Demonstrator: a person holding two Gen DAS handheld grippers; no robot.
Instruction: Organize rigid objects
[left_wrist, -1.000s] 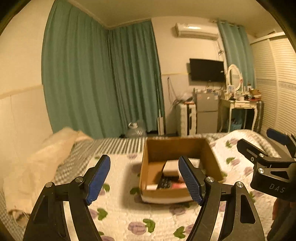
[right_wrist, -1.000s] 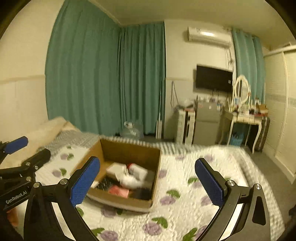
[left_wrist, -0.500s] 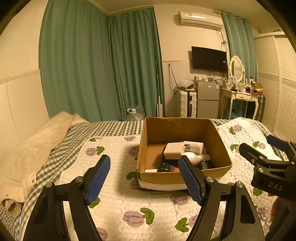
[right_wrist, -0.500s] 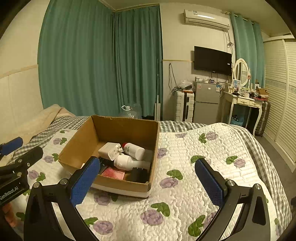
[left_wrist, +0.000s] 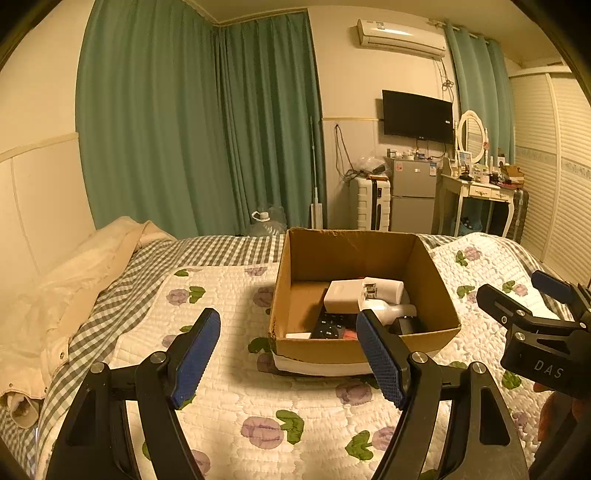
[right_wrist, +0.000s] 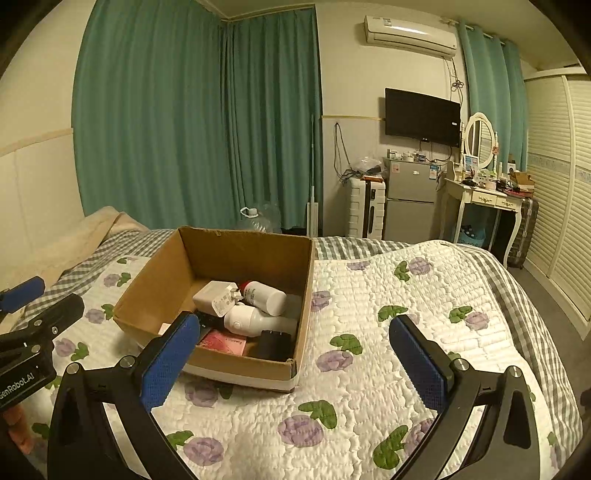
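Note:
An open cardboard box (left_wrist: 432, 266) (right_wrist: 155, 288) sits on the flowered quilt. Inside lie a white charger block (left_wrist: 341, 297) (right_wrist: 214, 295), two white bottles (right_wrist: 264, 297) (right_wrist: 255, 321), a black remote (left_wrist: 327, 326), a pink packet (right_wrist: 223, 341) and a black adapter (right_wrist: 275, 345). My left gripper (left_wrist: 288, 354) is open and empty, held above the quilt in front of the box. My right gripper (right_wrist: 295, 365) is open and empty, in front of the box's right corner. Each gripper also shows at the edge of the other's view.
The quilt (right_wrist: 406, 332) covers the bed; a cream blanket (left_wrist: 74, 288) lies at the left. Beyond the bed stand a water jug (right_wrist: 255, 218), a white suitcase (right_wrist: 364, 208), a small fridge (right_wrist: 410, 199), a dressing table (right_wrist: 484, 199) and green curtains.
Both views have tilted downward and steadied, so the box and its contents show more fully. Both grippers stay open and empty.

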